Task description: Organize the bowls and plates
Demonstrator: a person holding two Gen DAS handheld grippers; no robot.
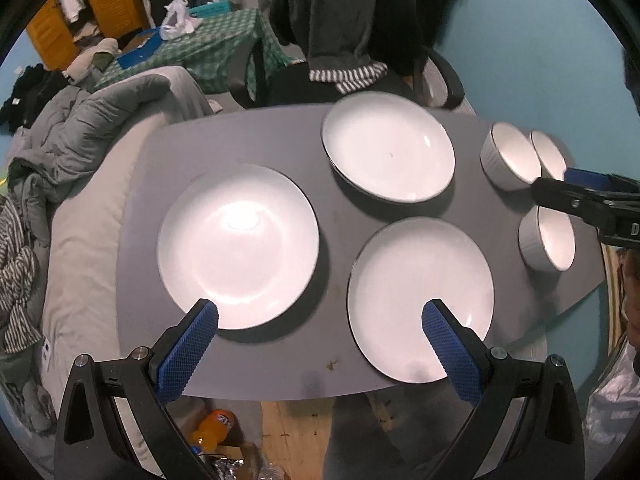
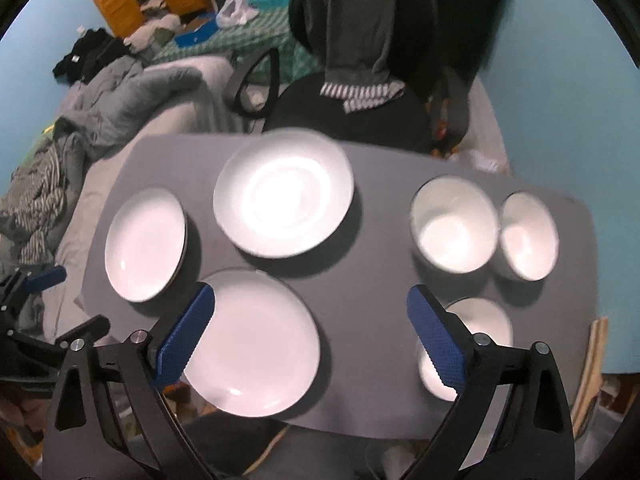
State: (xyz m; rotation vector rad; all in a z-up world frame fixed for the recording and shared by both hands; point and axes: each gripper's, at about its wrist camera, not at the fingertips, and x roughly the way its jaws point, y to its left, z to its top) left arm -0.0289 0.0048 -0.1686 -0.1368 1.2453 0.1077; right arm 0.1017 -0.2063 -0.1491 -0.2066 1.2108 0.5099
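nothing organized yet, as far as the frames show. three plates and three bowls all lie single on the grey worktop [image 1: 160, 240], none stacked.

left wrist view: plate at left centre [image 1: 238, 246], plate at upper centre [image 1: 388, 148], plate at lower centre-right [image 1: 420, 300]. the plates are apart from each other with grey gaps between. bowls sit at the right edge of the frame: two at upper right [image 1: 510, 156] [image 1: 548, 156], just beside each other and maybe touching, and one lower right [image 1: 548, 238], apart from that pair.

left tongs [image 1: 320, 344] spread wide, nothing between them, hovering over the near edge of the worktop at the bottom of the frame, between the left plate and the lower plate.

right tongs [image 2: 310, 334] also spread, holding nothing, at the bottom of the right wrist view above the near plate [image 2: 256, 344] and near bowl [image 2: 480, 328]. the right tongs show in the left wrist view too, coming in from the right edge over the bowls; can't tell contact there, looks like none.

judgement: task at the very start. all left to do: stack three plates into one pile, nest three bowls into another. the right side is closer to the bowls and the left to the plates, so that split seems likely. some blur in the right view, edges soft.
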